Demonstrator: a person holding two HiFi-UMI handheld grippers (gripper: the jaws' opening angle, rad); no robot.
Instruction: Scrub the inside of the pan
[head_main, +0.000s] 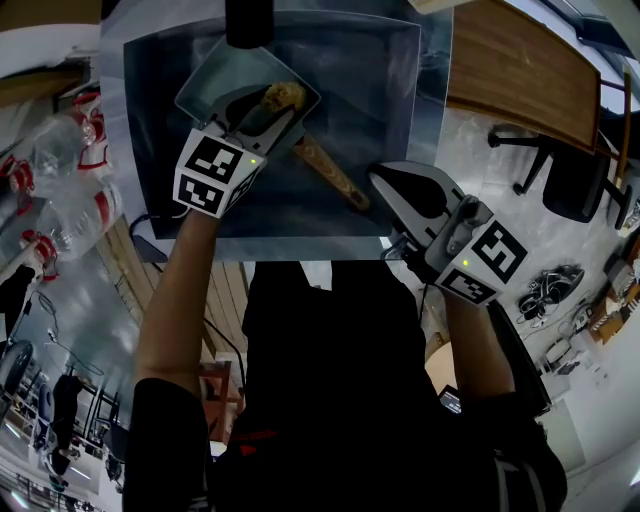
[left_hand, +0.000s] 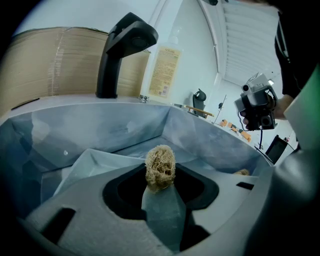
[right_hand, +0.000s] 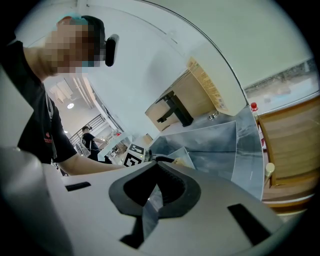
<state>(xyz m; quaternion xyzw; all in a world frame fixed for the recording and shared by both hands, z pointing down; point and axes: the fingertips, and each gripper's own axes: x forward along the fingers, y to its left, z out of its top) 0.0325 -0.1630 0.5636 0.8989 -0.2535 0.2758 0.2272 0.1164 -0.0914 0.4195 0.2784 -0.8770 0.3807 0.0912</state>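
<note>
Straw-yellow loofah scrubber (left_hand: 160, 167): clamped at the tips of the left gripper (left_hand: 160, 184), its tuft sticking up past them at the frame's middle.
Left gripper in the head view (head_main: 270, 106): upper left of centre, holding the scrubber (head_main: 283, 97) over the pan; I cannot tell whether it touches the pan's floor.
Pan (head_main: 222, 82): square, grey metal, lying tilted in the sink, with its wooden handle (head_main: 330, 172) running toward the lower right.
Right gripper (right_hand: 156, 192): jaws closed together with nothing between them.
Right gripper in the head view (head_main: 380, 180): right of centre, just beside the handle's end, at the sink's near edge.
Sink (head_main: 400, 80): steel basin filling the upper middle.
Faucet (head_main: 248, 20): black, at the top edge.
Soap bottle (left_hand: 162, 70): just right of the faucet (left_hand: 120, 50).
Wooden counter (head_main: 520, 70): upper right.
</note>
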